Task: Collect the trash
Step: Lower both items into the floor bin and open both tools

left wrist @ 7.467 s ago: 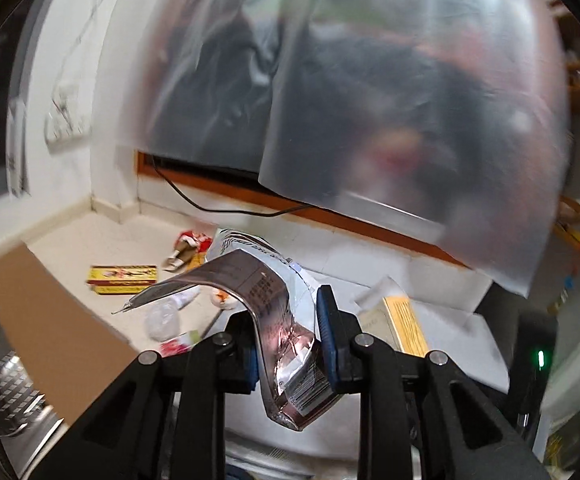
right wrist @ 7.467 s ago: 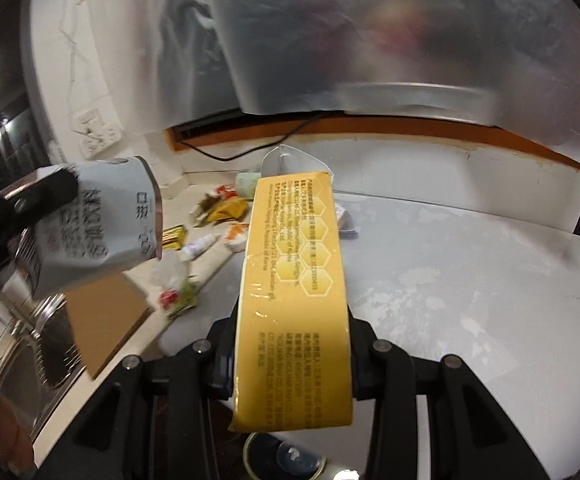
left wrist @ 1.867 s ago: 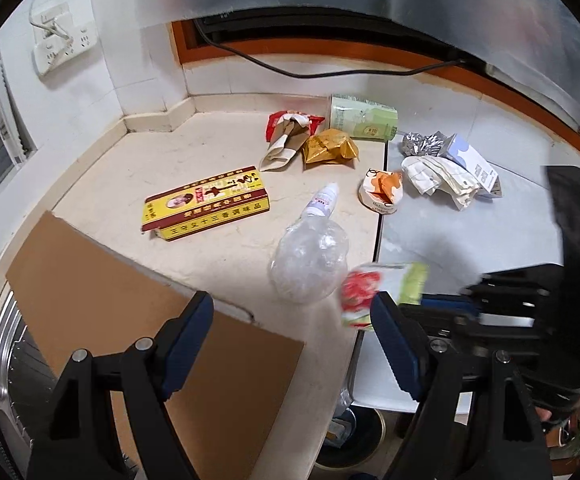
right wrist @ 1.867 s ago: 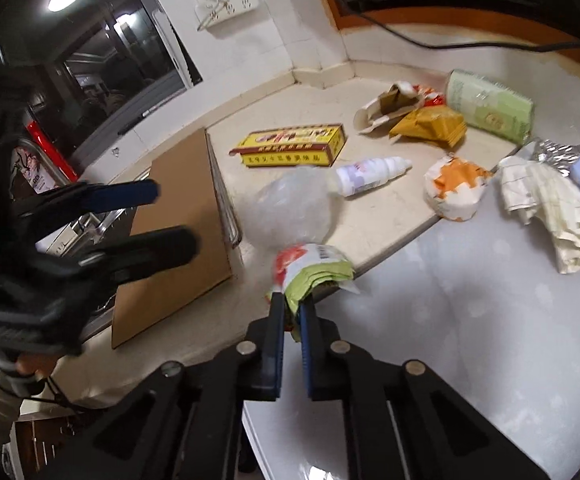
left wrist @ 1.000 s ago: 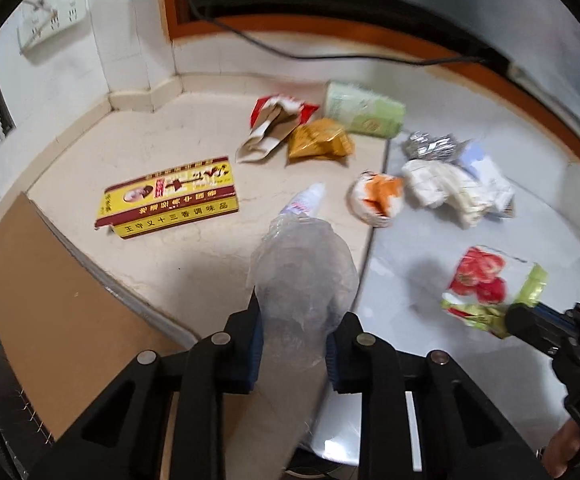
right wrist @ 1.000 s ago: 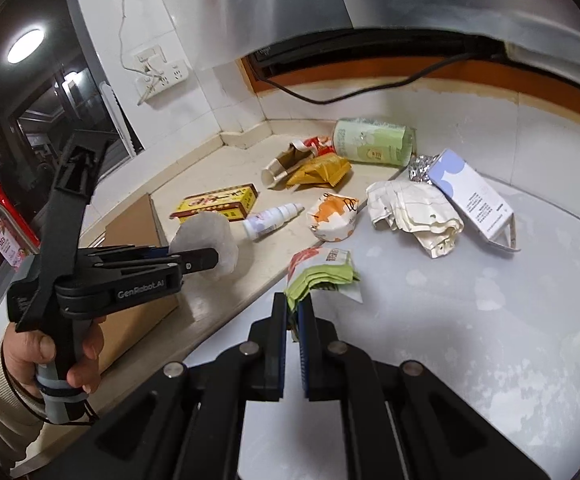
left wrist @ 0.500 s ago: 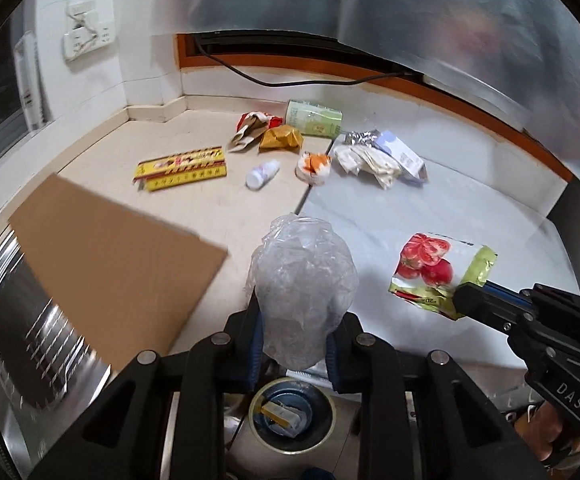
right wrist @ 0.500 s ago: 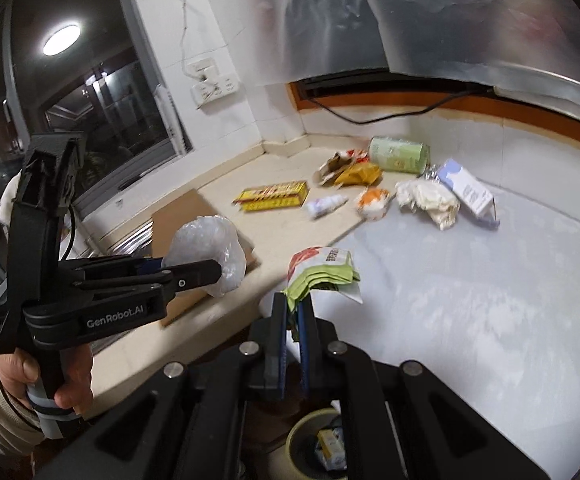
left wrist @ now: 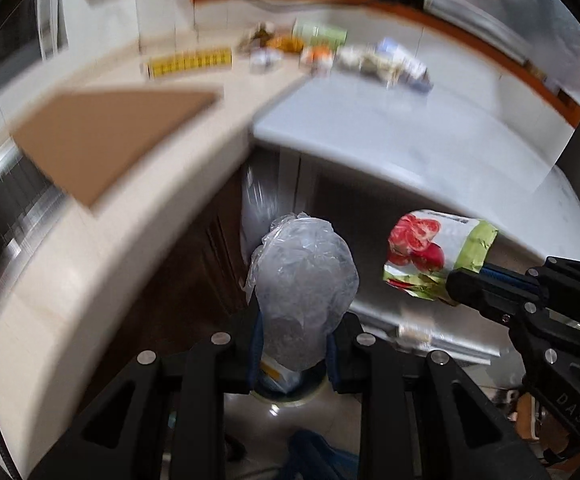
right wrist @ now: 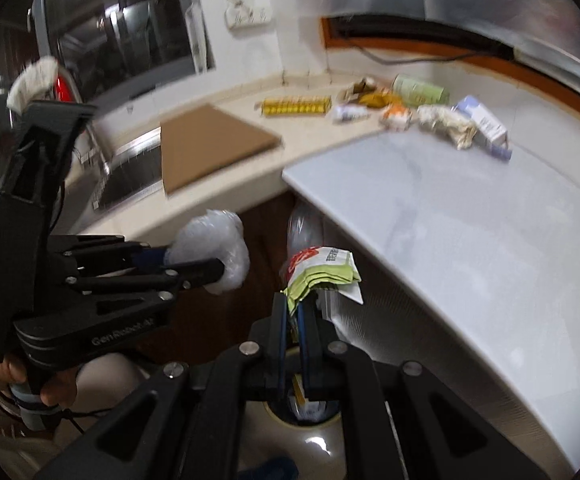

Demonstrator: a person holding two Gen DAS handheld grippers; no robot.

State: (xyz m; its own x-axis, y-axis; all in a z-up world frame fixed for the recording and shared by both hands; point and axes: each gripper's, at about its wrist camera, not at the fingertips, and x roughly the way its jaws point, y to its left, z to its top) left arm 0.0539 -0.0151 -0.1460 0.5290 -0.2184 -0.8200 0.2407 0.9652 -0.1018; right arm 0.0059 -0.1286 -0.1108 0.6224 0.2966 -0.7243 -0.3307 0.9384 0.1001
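My left gripper [left wrist: 294, 344] is shut on a crumpled clear plastic bag [left wrist: 304, 284], held off the counter above a round bin [left wrist: 285, 394] on the floor; it also shows in the right wrist view [right wrist: 213, 250]. My right gripper [right wrist: 294, 316] is shut on a red and green snack wrapper [right wrist: 322, 268], also above the bin [right wrist: 306, 412]. The wrapper shows in the left wrist view [left wrist: 434, 252], to the right of the bag. The bin holds some trash.
Several pieces of trash lie at the back of the counter: a yellow box [right wrist: 296, 106], a small white bottle [right wrist: 348, 112], a green pack [right wrist: 420, 90], crumpled paper [right wrist: 446, 124], a white carton [right wrist: 484, 120]. A cardboard sheet [right wrist: 209, 142] partly covers the sink [right wrist: 125, 176].
Both grippers have drawn back from the counter and dropped below its edge, each still holding its piece. The bin on the floor is now closer under them.
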